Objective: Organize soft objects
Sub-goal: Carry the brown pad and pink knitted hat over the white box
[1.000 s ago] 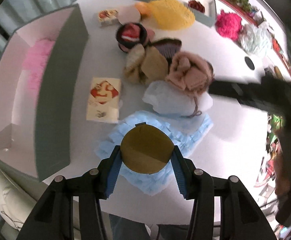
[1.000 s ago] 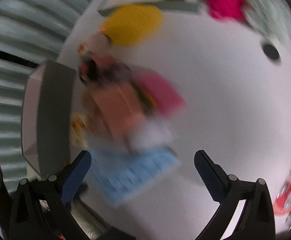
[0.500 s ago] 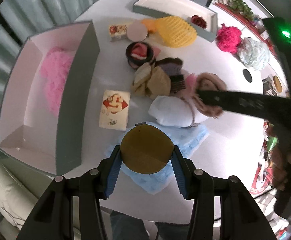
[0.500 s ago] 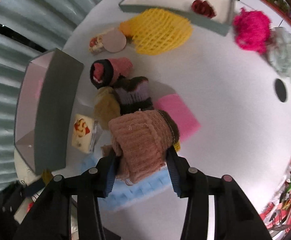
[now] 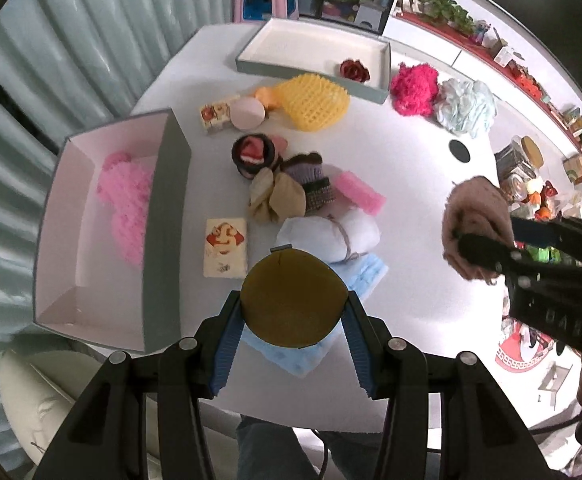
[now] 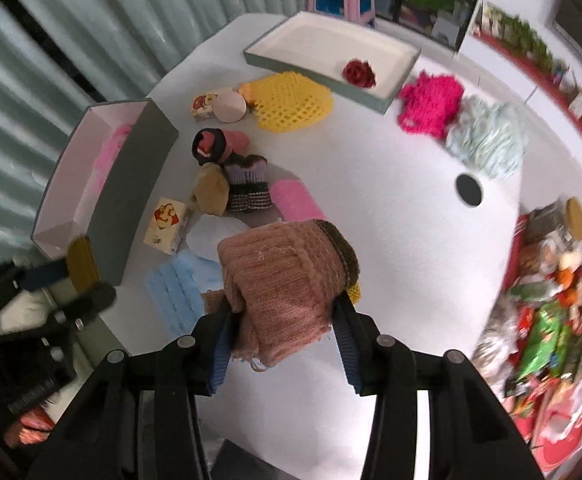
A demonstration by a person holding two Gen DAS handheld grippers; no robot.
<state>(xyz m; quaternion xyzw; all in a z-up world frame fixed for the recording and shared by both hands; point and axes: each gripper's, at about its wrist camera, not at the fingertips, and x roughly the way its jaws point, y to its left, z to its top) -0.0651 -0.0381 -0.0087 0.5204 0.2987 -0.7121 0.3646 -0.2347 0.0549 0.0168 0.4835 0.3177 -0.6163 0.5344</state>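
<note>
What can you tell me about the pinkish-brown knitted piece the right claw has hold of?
The knitted piece is dusty pink-brown ribbed wool with a darker brown band at one end, bunched and folded, a loose thread on top. The right claw is shut on it, both blue fingers pressing its sides. It appears lifted clear of the white table, above the light blue pad. In the left wrist view it hangs as a rounded lump.

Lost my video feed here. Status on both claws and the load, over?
Left claw shut on brown round pad. Right claw shut on pink knit piece, lifted off table. Path to grey box open.
</note>
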